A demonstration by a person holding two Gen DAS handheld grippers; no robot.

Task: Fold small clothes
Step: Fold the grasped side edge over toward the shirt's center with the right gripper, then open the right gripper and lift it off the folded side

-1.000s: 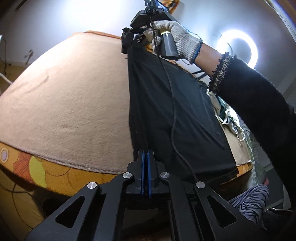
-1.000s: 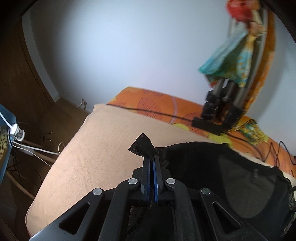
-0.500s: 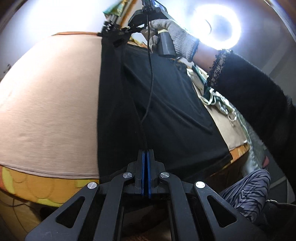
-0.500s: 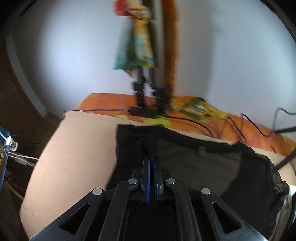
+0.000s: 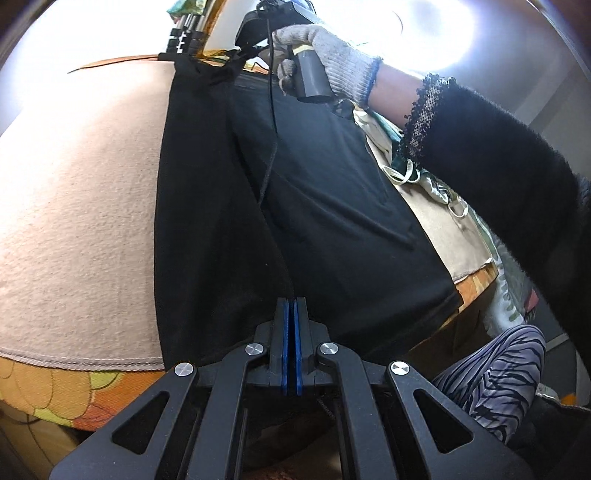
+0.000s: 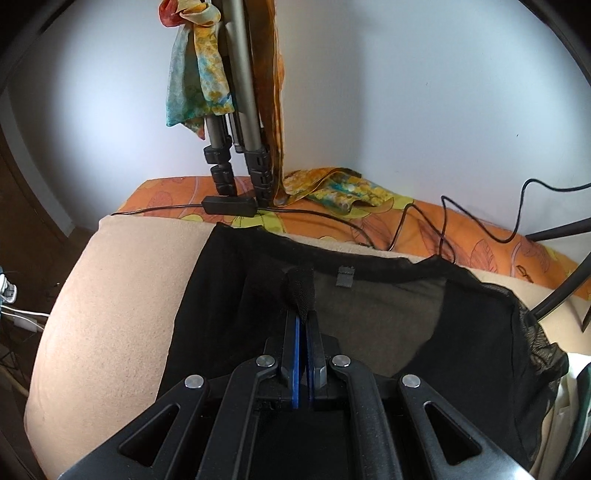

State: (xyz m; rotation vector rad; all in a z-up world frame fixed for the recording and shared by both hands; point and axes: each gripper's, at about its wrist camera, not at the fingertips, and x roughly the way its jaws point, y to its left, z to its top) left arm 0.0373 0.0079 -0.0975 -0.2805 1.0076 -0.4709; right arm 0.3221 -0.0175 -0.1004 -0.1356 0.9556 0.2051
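A black garment (image 5: 325, 206) lies on a beige towel (image 5: 74, 206), with a long strip of its left side folded over. My left gripper (image 5: 291, 301) is shut on the garment's near edge. My right gripper (image 6: 304, 317) is shut on a bunched corner of the garment (image 6: 480, 332) at the far end, and shows in the left wrist view (image 5: 240, 62) held by a gloved hand (image 5: 328, 59). The garment's waistband with a small tag (image 6: 345, 277) lies just past the right fingertips.
A tripod (image 6: 236, 110) draped with colourful scarves stands at the far edge on an orange patterned cover (image 6: 461, 229). Black cables (image 6: 424, 221) run there. Light clothes (image 5: 413, 158) lie at the right of the towel. A ring light (image 5: 443, 33) glares above.
Both grippers have carried the garment's held edge sideways across the garment, from stretched and lifted to laid over it. The right gripper has swung toward the tripod.
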